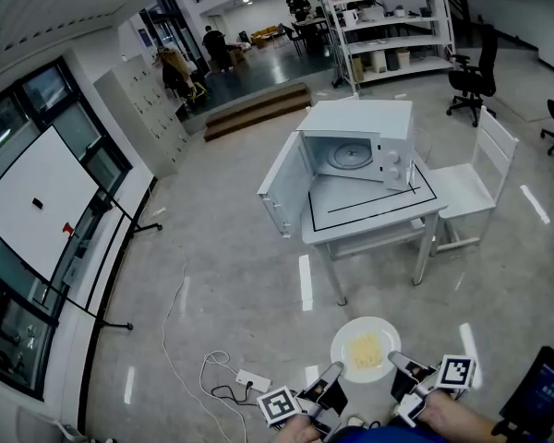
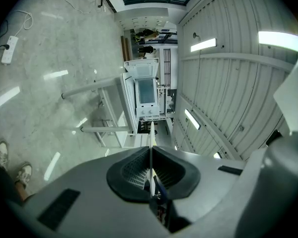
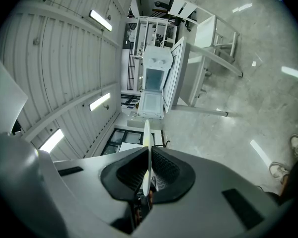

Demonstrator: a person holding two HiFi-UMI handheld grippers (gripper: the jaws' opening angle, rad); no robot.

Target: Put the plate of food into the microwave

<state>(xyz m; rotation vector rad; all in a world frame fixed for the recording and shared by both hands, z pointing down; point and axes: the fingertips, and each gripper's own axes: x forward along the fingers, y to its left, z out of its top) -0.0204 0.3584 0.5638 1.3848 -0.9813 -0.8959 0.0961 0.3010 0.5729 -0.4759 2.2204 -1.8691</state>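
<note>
A white plate (image 1: 365,350) with a yellow piece of food (image 1: 365,349) hangs level over the floor at the bottom of the head view. My left gripper (image 1: 333,374) is shut on its left rim, and my right gripper (image 1: 396,361) is shut on its right rim. In each gripper view the plate (image 2: 150,155) (image 3: 147,155) shows edge-on, pinched between the dark pads. The white microwave (image 1: 360,144) stands on a white table (image 1: 374,212) some way ahead, its door (image 1: 284,185) swung wide open to the left, the glass turntable (image 1: 348,156) showing inside.
A white chair (image 1: 475,178) stands right of the table. A power strip (image 1: 253,380) and cable lie on the floor at my left. Black office chairs (image 1: 471,77), shelving (image 1: 388,17) and steps (image 1: 254,111) are farther back. A whiteboard stand (image 1: 51,201) is at the left.
</note>
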